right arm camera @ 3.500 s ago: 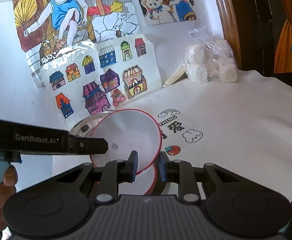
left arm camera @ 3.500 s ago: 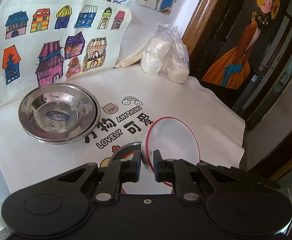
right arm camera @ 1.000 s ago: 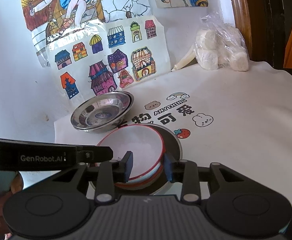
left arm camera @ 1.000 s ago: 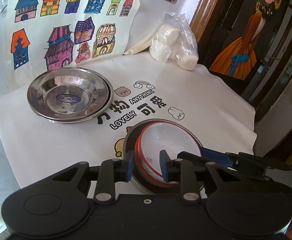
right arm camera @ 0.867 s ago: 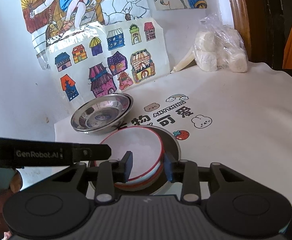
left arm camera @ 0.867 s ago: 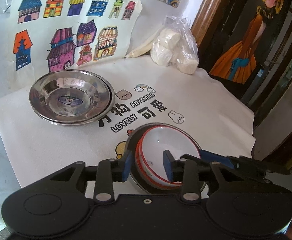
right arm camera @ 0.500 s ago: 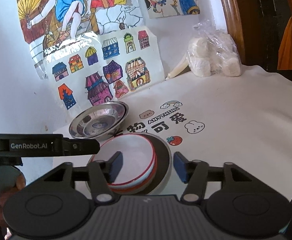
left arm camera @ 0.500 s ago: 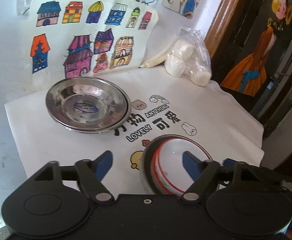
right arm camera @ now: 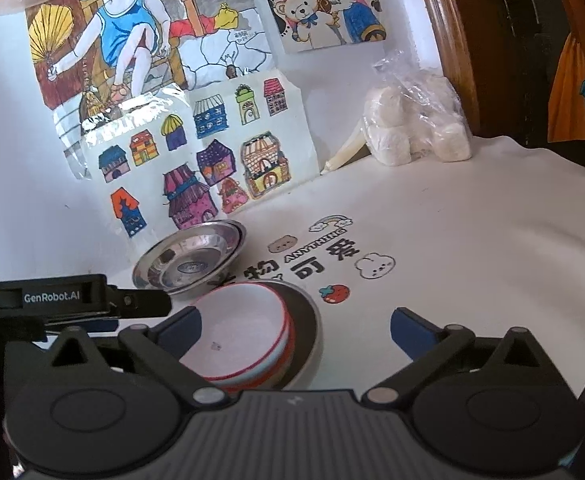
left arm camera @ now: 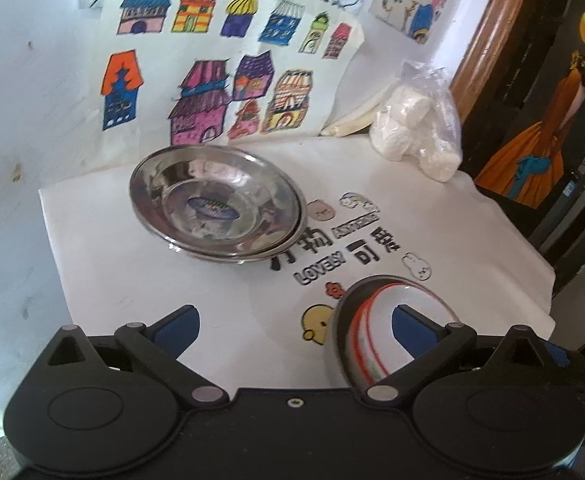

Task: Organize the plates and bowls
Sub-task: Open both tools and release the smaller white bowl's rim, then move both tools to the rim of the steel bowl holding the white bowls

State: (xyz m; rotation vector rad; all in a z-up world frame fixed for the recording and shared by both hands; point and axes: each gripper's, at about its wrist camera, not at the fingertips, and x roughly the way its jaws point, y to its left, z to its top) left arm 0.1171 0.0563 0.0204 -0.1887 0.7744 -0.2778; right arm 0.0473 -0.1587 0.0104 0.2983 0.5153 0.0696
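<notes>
Stacked white bowls with red rims [left arm camera: 376, 332] [right arm camera: 240, 336] sit nested inside a steel bowl [left arm camera: 342, 312] [right arm camera: 310, 320] on the white printed cloth. Stacked steel plates [left arm camera: 216, 208] [right arm camera: 190, 262] lie further back near the wall. My left gripper [left arm camera: 294, 326] is open and empty, drawn back from the bowls; its right finger [left arm camera: 412, 330] overlaps the bowl stack. My right gripper [right arm camera: 296, 328] is open and empty above the bowl stack. The left gripper's body [right arm camera: 72, 300] shows at the left of the right wrist view.
A plastic bag of white lumps [left arm camera: 416, 136] [right arm camera: 416, 128] lies at the back right by a wooden door frame [left arm camera: 488, 28]. Children's drawings [left arm camera: 220, 76] lean on the wall behind. The cloth's right edge [left arm camera: 548, 304] drops off the table.
Both grippers let go of the red-rimmed bowls, which now rest in the steel bowl. Both opened wide and pulled back and up from the stack.
</notes>
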